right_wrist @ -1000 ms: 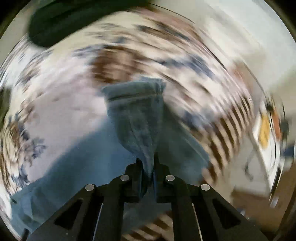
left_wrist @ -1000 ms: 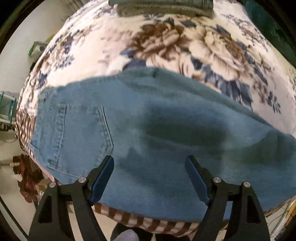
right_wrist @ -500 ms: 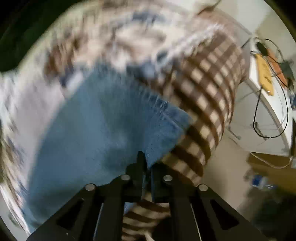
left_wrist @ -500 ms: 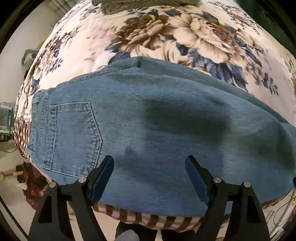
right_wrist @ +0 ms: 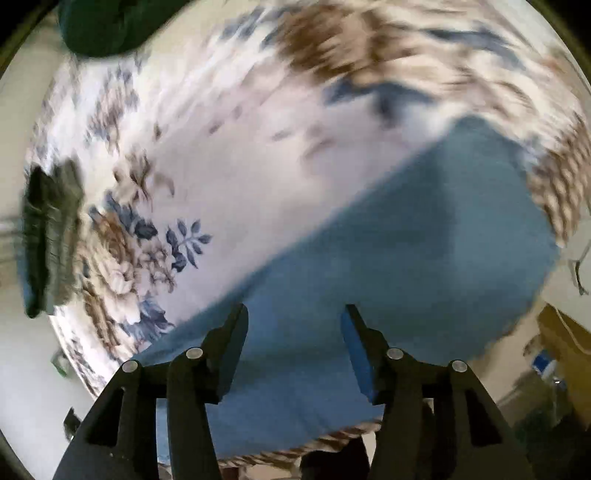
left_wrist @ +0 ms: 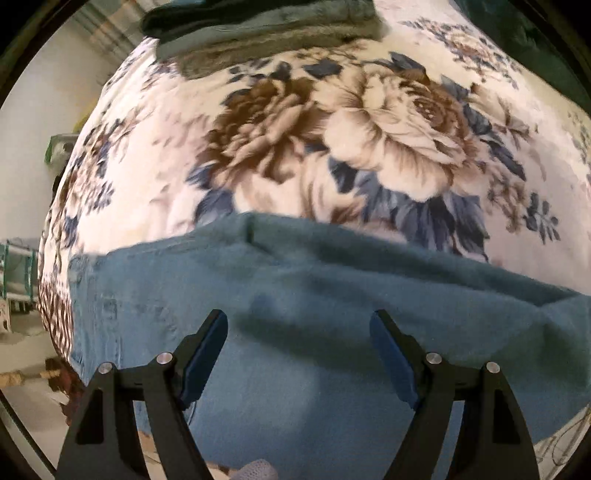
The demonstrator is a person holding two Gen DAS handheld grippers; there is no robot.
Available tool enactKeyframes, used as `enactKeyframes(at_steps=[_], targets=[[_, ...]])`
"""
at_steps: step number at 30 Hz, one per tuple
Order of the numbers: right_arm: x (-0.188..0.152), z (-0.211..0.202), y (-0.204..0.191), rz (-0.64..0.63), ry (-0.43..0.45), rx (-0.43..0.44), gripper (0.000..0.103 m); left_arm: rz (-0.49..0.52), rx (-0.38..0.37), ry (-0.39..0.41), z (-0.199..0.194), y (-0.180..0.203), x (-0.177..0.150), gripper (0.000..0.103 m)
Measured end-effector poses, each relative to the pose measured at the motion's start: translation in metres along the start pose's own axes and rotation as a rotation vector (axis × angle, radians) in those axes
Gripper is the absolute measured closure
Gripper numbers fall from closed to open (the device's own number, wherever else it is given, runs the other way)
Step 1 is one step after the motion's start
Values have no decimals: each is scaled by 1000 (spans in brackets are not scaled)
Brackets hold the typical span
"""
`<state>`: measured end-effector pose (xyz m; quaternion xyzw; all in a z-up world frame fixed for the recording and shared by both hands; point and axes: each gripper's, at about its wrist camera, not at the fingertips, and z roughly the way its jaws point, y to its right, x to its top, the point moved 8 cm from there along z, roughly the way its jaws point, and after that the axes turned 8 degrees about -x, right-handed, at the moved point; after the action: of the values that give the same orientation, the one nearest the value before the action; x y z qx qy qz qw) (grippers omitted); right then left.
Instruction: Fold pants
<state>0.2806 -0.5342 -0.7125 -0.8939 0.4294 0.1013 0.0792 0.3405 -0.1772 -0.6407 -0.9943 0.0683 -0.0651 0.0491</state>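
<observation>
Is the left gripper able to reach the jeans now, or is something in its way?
Probably yes. The left gripper is open above the jeans, which lie flat on the floral blanket; nothing sits between them.

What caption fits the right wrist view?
Right gripper, jaws opening and empty, above blue jeans on a floral blanket.

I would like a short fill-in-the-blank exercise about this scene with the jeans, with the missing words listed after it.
1. The jeans lie on a blanket printed with ____.
2. Between the pads of the left tongs there is ____.
3. The colour of the jeans is ____.
4. At the far edge of the blanket lies a folded dark ____ cloth.

Missing words: flowers; nothing; blue; green
</observation>
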Motion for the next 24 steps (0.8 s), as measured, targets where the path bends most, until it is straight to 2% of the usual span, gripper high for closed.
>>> enactKeyframes(at_steps=[2,4,5,6,8,10,13,14,15,17,19,21,24], targets=[[6,29,-8,28,-84,-57,48,27,38,-25,16,3,3,25],[11,49,2,62,-116,-94,51,41,51,-78,36,3,-3,24],[12,52,7,81,-99,-118,67,34,44,-91,42,1,-7,24],[12,54,13,95,-76,-146,92,27,37,-91,46,-2,-9,22],[9,54,22,128,-47,-128,100,11,6,-80,49,-6,-13,22],[6,46,28,137,-5,-117,103,0,-7,-77,48,-10,-16,22],[3,19,38,115,127,-120,103,-16,-19,-76,44,-16,-19,22],[1,13,38,97,137,-98,103,-20,-24,-78,43,-18,-20,22],[-3,12,35,78,115,-67,103,-22,-29,-78,42,-20,-21,22],[-16,18,24,63,-16,46,102,-18,-26,-78,43,-23,-24,22],[-24,24,17,79,-107,120,93,-3,-17,-78,47,-23,-25,22],[-29,31,5,111,-129,162,66,11,-3,-75,51,-22,-28,22],[-29,53,-21,141,-187,173,64,28,21,-66,52,-18,-30,22]])
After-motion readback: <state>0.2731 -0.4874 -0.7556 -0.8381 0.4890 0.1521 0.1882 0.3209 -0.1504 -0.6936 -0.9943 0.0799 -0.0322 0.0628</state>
